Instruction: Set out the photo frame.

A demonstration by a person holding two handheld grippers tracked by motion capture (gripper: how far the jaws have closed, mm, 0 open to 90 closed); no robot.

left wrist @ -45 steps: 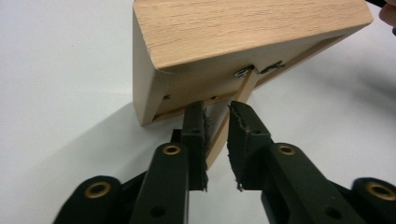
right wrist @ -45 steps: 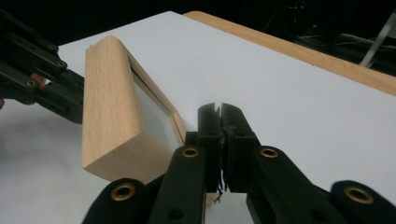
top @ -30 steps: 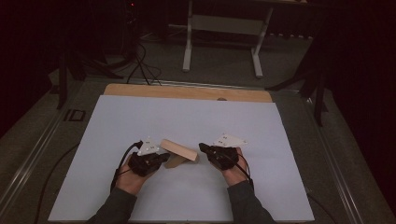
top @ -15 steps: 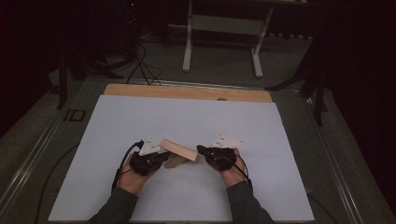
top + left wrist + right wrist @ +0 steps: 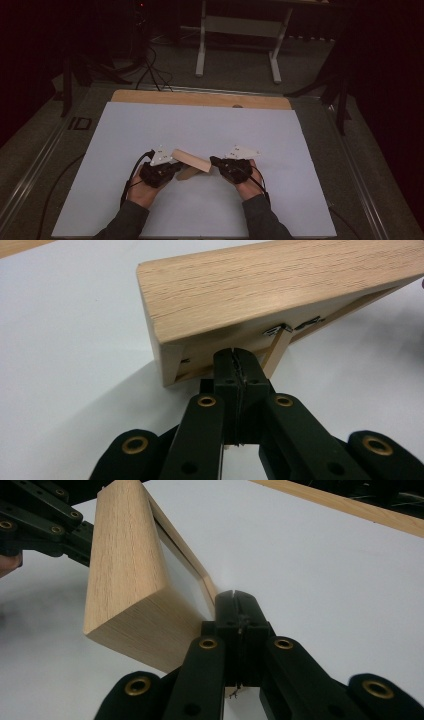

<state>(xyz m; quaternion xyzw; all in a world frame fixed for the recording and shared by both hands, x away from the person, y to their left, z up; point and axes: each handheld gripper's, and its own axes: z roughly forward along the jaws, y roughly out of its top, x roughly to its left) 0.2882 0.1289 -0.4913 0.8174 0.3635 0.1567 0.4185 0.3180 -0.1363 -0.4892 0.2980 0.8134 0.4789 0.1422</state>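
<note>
Wooden block (image 5: 191,160) is held tilted above the white mat (image 5: 200,130), mid-table near the front edge. Left gripper (image 5: 172,167) has jaws pressed together against its left end; right gripper (image 5: 216,162) has jaws pressed together at its right end.

Wooden table (image 5: 200,98) under white sheet (image 5: 200,130)

Both grippers are matte black linkage things, left gripper (image 5: 172,167) and right gripper (image 5: 215,161), brass-ringed pivots, a pale grey three-cornered plate on top, black cables looping back. Person's wearing dark grey sleeves (image 5: 125,222).
</note>
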